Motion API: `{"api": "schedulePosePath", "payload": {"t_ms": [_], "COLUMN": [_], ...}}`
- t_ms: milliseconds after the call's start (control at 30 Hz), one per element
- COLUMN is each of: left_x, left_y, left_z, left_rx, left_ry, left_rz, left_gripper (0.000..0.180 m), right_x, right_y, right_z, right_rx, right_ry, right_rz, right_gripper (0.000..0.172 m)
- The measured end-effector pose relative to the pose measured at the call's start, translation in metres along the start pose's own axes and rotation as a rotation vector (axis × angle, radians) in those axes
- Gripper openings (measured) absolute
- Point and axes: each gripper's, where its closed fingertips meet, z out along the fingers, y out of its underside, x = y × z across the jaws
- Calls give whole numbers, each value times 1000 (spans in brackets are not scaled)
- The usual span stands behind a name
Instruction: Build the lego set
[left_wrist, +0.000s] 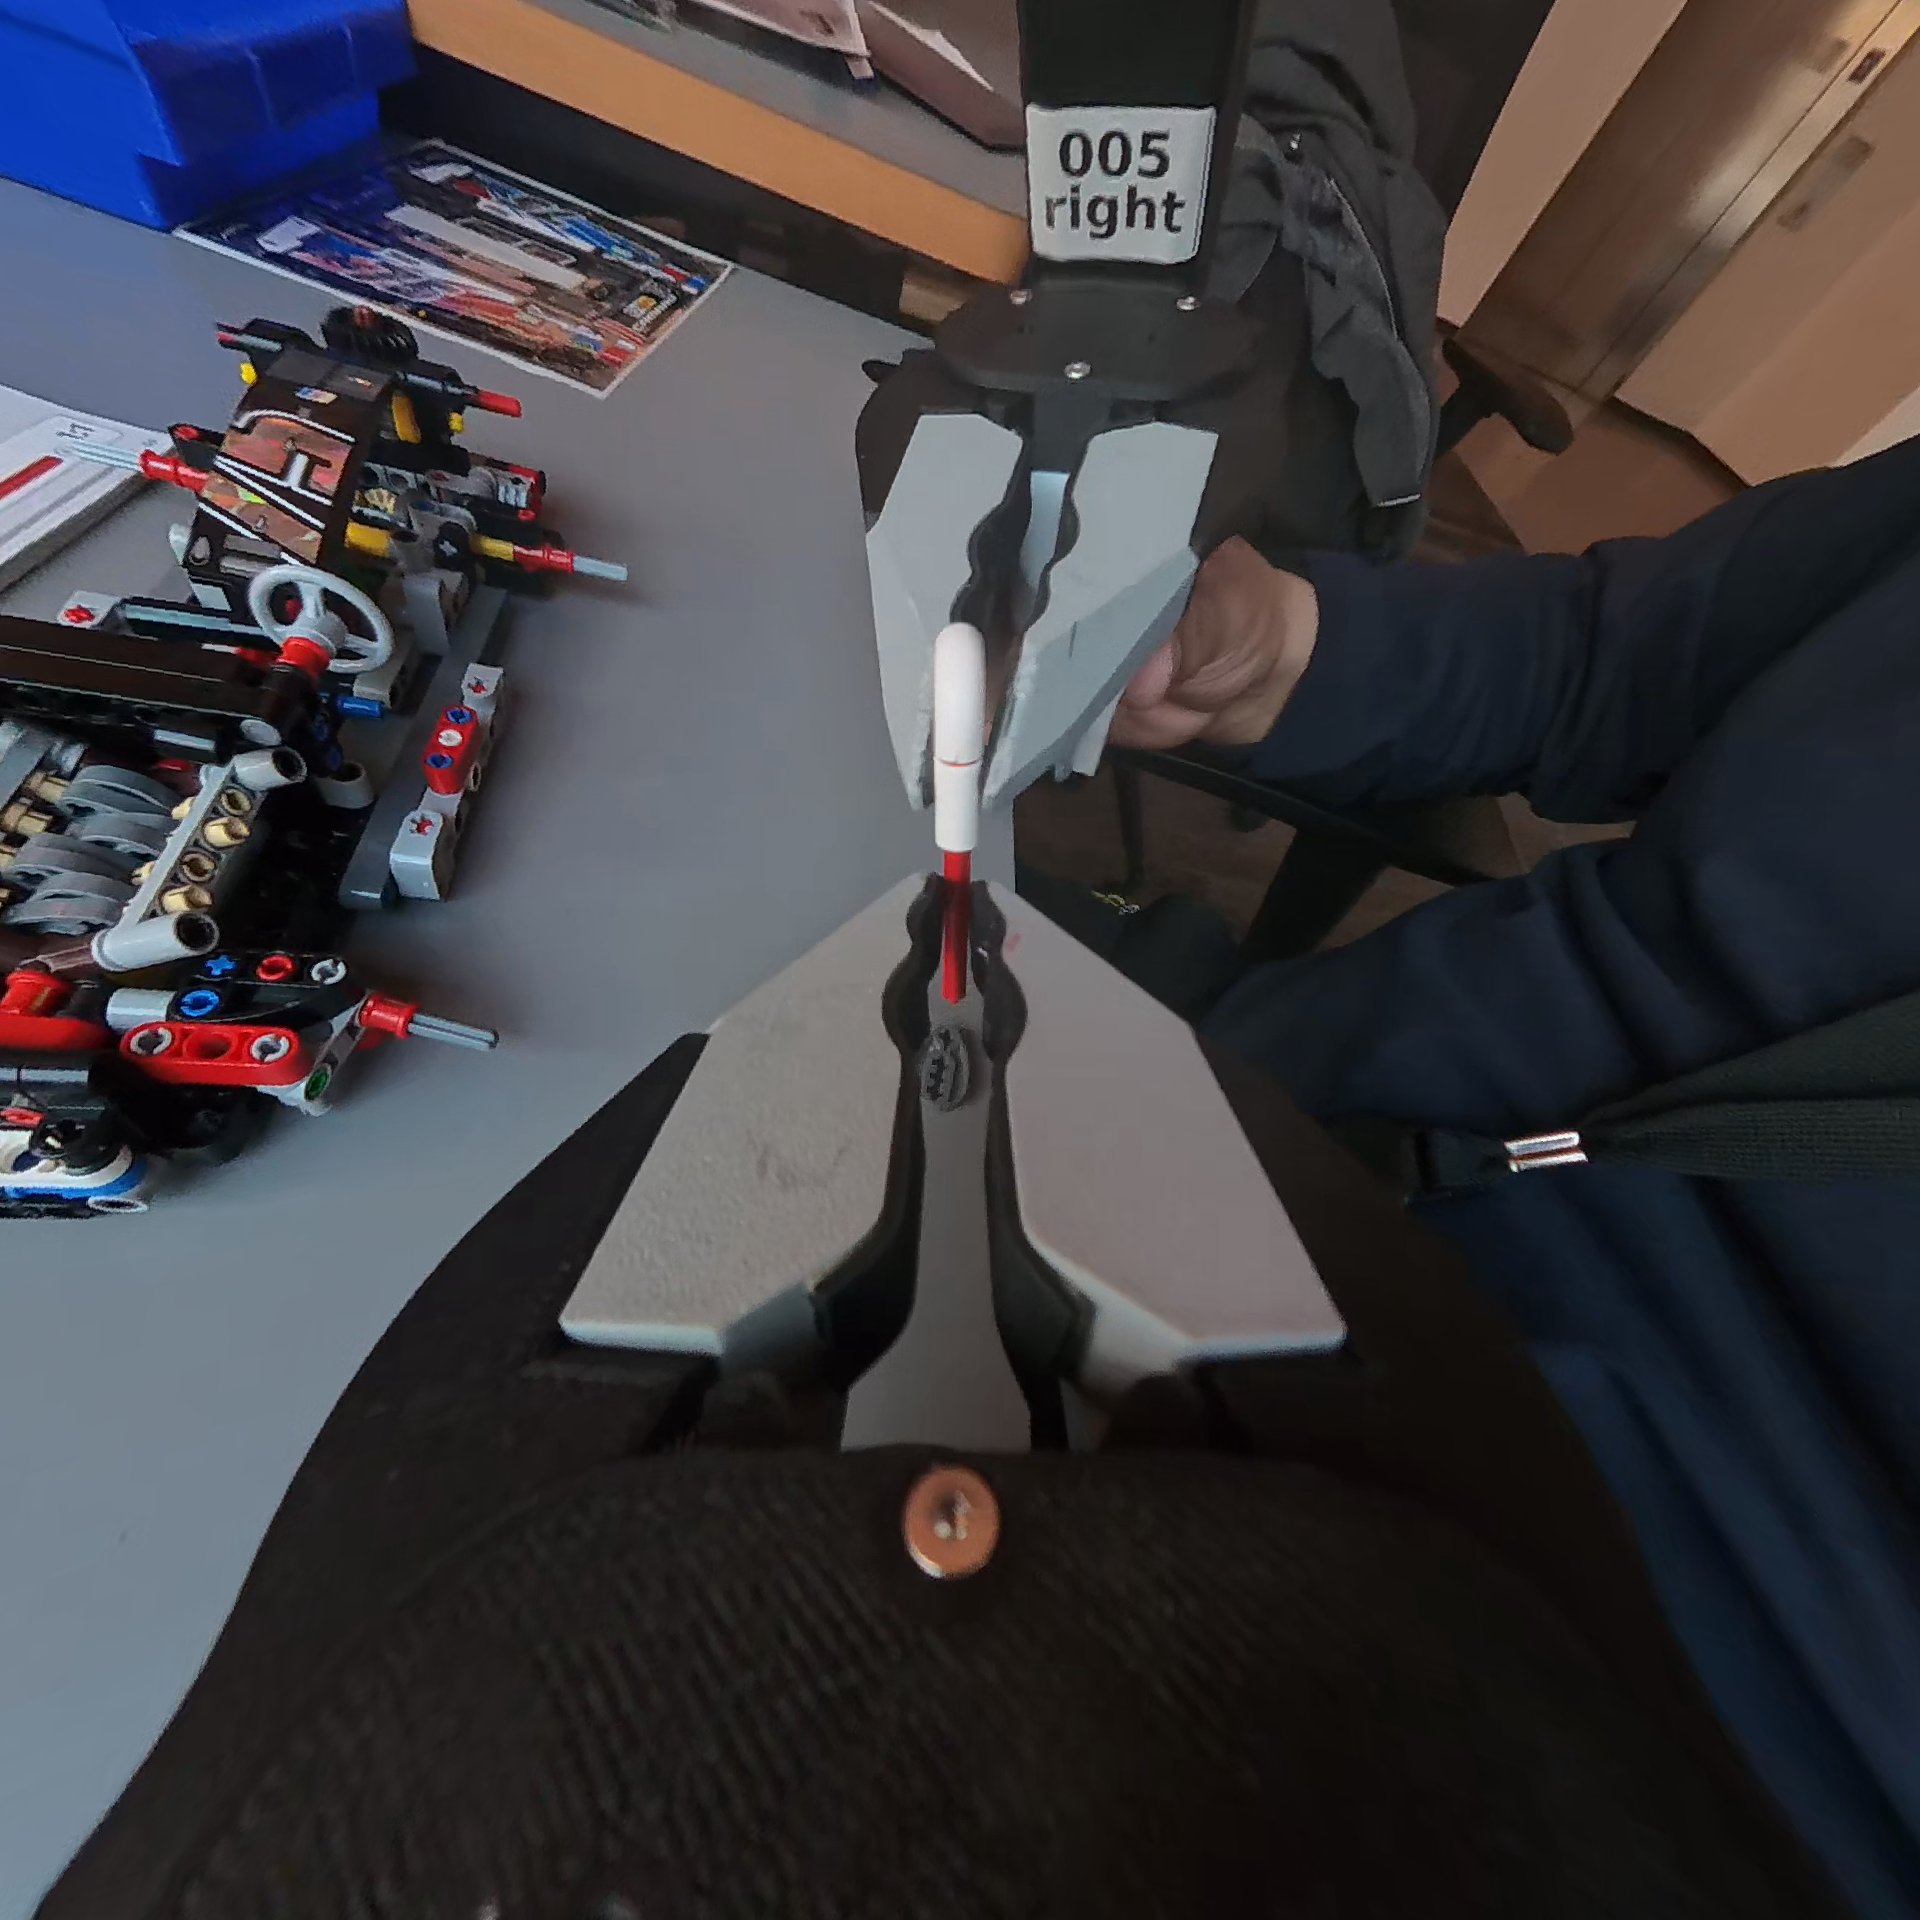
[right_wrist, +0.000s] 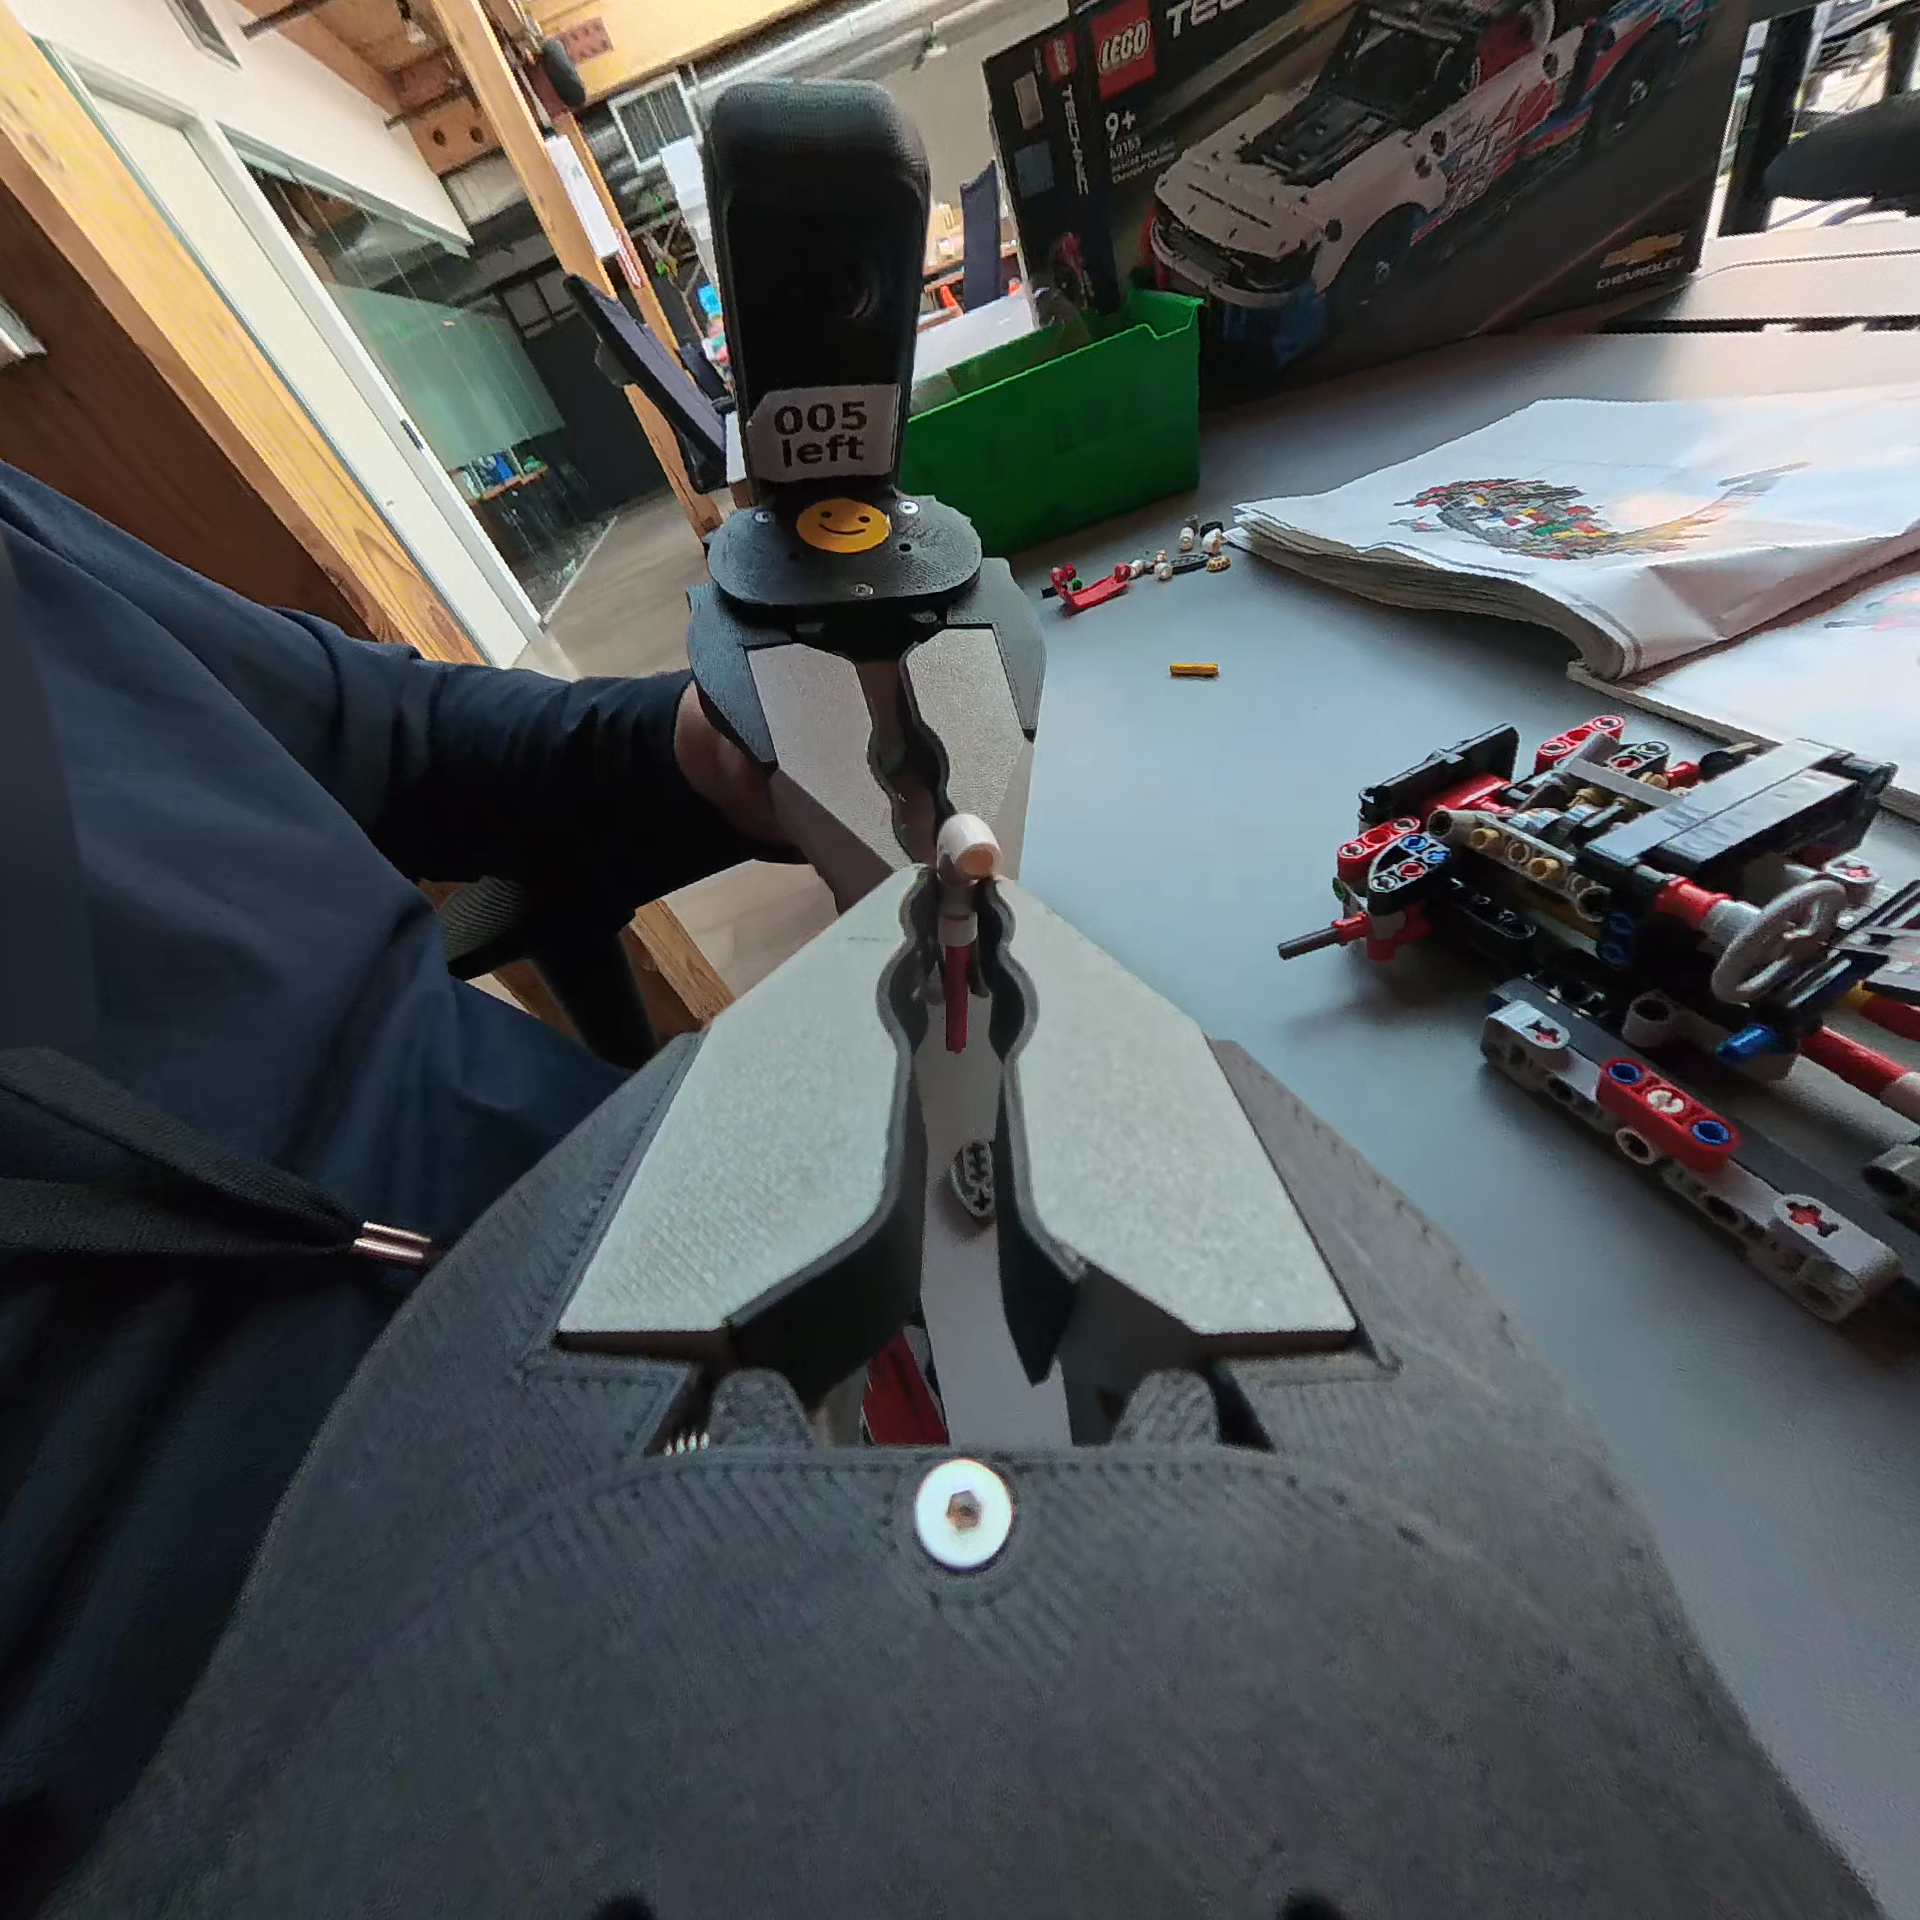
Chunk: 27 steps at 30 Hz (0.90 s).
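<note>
Light, stiff, slick plastic: thin red cross-axle (left_wrist: 953, 940) clamped in left gripper (left_wrist: 953, 891) at 6 o'clock; white tubular connectors (left_wrist: 957, 748) pinched by right gripper (left_wrist: 951, 800) at 12.

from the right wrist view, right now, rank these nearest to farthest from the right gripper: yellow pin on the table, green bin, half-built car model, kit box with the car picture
1. Half-built car model, on the table to the right of the right gripper.
2. Yellow pin, lying alone farther back on the table.
3. Green bin, behind the pin.
4. Kit box, standing at the far edge, behind the bin.
</note>
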Motion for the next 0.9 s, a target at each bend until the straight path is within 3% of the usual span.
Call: {"api": "schedulePosePath", "payload": {"t_ms": [333,600,900], "left_x": [-2,-3,5], "left_y": [-4,-1,21], "left_z": [-2,-1,10], "left_rx": [23,15,-92], "left_ry": [-32,-23,-4], "left_rz": [34,35,39], "left_gripper": [2,2,2], "right_x": [0,1,-5], "right_y": [10,3,27], "right_z": [1,1,2], "right_rx": [-61,-19,-168], "right_ry": [-20,-39,11], "right_rz": [-6,15,-23], "right_gripper": [8,5,4]}}
